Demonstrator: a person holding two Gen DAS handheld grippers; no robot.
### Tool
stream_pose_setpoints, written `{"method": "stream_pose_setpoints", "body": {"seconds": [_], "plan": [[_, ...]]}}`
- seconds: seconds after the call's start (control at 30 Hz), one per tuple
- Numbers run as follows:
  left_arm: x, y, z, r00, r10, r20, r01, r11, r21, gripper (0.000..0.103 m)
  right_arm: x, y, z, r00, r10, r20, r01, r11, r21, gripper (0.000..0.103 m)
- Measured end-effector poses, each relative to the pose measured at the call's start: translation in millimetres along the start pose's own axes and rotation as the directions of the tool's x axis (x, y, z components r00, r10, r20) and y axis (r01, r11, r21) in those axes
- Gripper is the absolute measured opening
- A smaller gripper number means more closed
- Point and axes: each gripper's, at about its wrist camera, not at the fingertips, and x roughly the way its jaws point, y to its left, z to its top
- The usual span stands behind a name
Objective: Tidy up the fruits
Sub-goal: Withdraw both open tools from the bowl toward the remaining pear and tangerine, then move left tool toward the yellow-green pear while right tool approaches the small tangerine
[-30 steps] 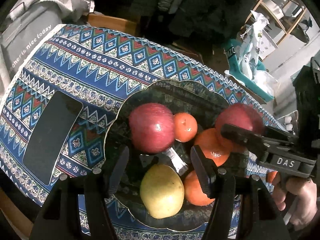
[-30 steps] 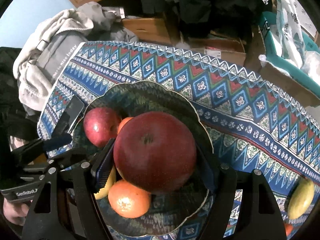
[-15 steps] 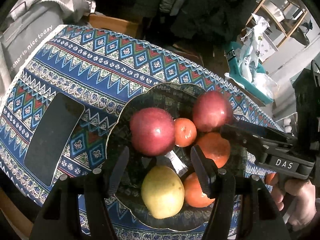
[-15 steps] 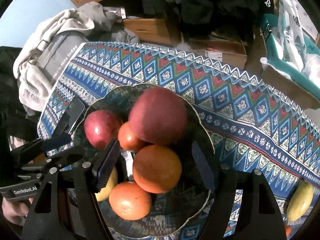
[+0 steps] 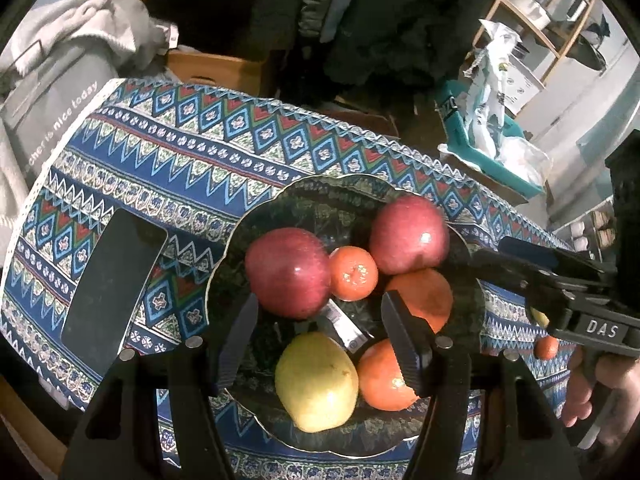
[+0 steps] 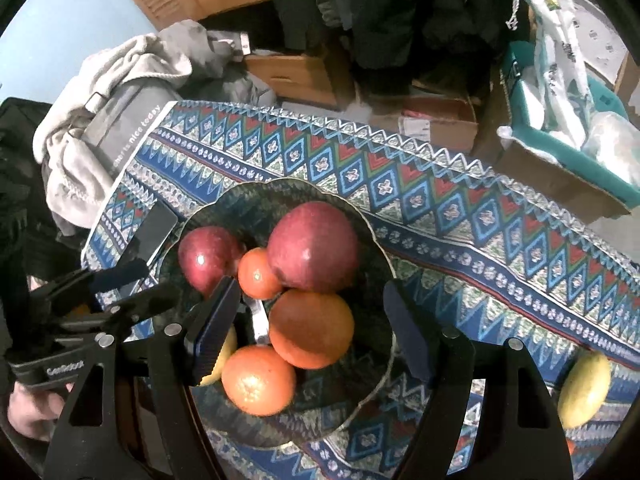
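Note:
A dark patterned bowl [image 5: 352, 196] [image 6: 372, 236] on the blue patterned cloth holds two red apples [image 5: 289, 272] [image 5: 408, 240], several oranges [image 5: 354, 272] [image 6: 310, 328] and a yellow-green pear [image 5: 316, 380]. The larger apple [image 6: 314, 246] lies at the bowl's back. My left gripper [image 5: 320, 344] is open above the bowl's near side, over the pear. My right gripper [image 6: 308, 336] is open and empty above the oranges; it also shows in the left wrist view [image 5: 532, 264] at the bowl's right.
A black phone [image 5: 112, 284] lies on the cloth left of the bowl. A yellow fruit [image 6: 584, 388] and a small orange [image 5: 546, 347] lie on the cloth to the right. Grey clothes [image 6: 116, 80], cardboard boxes [image 6: 300, 72] and a teal bin [image 5: 480, 140] stand beyond the table.
My right gripper opened and let the large red apple go into the bowl, then drew back toward the bowl's right. The left gripper stayed open over the bowl.

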Motion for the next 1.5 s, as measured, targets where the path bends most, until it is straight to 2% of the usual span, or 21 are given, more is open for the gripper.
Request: {"method": "stream_pose_setpoints", "body": {"seconds": [0.37, 0.73, 0.93, 1.07, 1.5], "plan": [[-12, -40, -6, 1.000, -0.027, 0.001, 0.027, 0.996, 0.086, 0.067, -43, -15, -31, 0.994, -0.100, 0.033, 0.101, 0.995, -0.023, 0.076], [-23, -112, -19, 0.997, -0.076, -0.025, 0.080, 0.973, 0.218, 0.070, -88, -52, -73, 0.985, -0.163, 0.054, 0.161, 0.986, 0.037, 0.076], [-26, -152, -31, 0.996, -0.082, -0.035, 0.089, 0.949, 0.303, 0.070, -114, -81, -99, 0.980, -0.190, 0.064, 0.184, 0.978, 0.095, 0.076], [-24, -176, -38, 0.995, -0.083, -0.049, 0.095, 0.934, 0.345, 0.075, -126, -104, -114, 0.976, -0.210, 0.054, 0.201, 0.970, 0.133, 0.076], [0, -245, -66, 0.991, -0.069, -0.113, 0.116, 0.866, 0.487, 0.076, -141, -175, -157, 0.966, -0.259, 0.001, 0.250, 0.932, 0.261, 0.076]]}}
